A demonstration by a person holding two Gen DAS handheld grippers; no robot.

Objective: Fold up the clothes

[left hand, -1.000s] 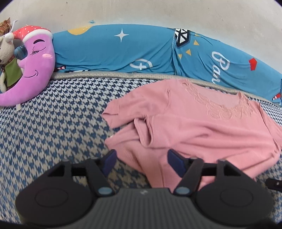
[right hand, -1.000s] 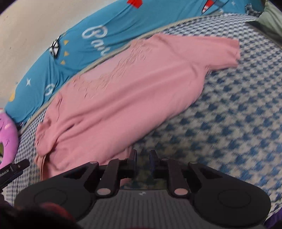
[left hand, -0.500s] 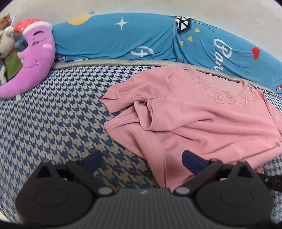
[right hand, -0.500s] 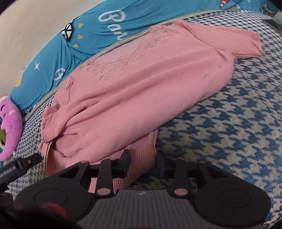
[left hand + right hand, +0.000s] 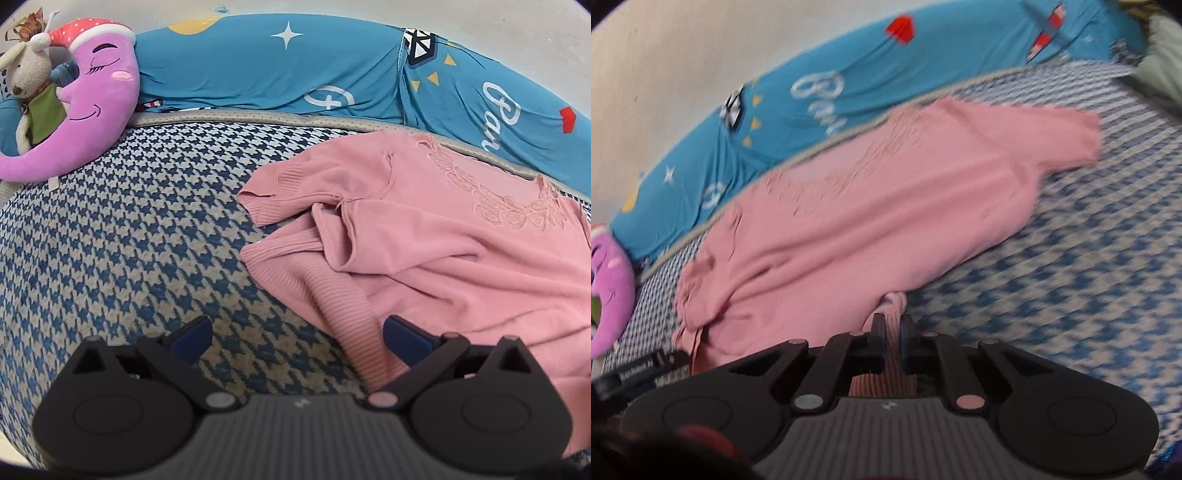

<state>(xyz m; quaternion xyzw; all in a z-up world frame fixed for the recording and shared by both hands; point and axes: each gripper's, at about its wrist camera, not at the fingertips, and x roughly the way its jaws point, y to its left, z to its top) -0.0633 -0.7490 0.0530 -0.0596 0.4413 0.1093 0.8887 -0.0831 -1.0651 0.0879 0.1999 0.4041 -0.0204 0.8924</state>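
Observation:
A pink knit sweater (image 5: 443, 251) with a lace neckline lies spread on the houndstooth bed cover (image 5: 129, 229), its left sleeve and lower left side bunched in folds. My left gripper (image 5: 295, 336) is open, its blue pads straddling the ribbed hem (image 5: 354, 321) at the near left corner. In the right wrist view the same sweater (image 5: 886, 206) stretches away to the upper right. My right gripper (image 5: 893, 325) is shut on the ribbed hem (image 5: 892, 354), which runs between its fingers and bunches just past the tips.
A blue printed pillow roll (image 5: 295, 74) lines the wall at the back. A purple moon plush (image 5: 85, 99) and a small stuffed animal (image 5: 29, 88) lie at the far left. The left gripper's body (image 5: 635, 369) shows at the lower left of the right wrist view.
My right gripper has gone from slightly open around the hem to shut on it. My left gripper has opened wider and shifted left along the hem's corner.

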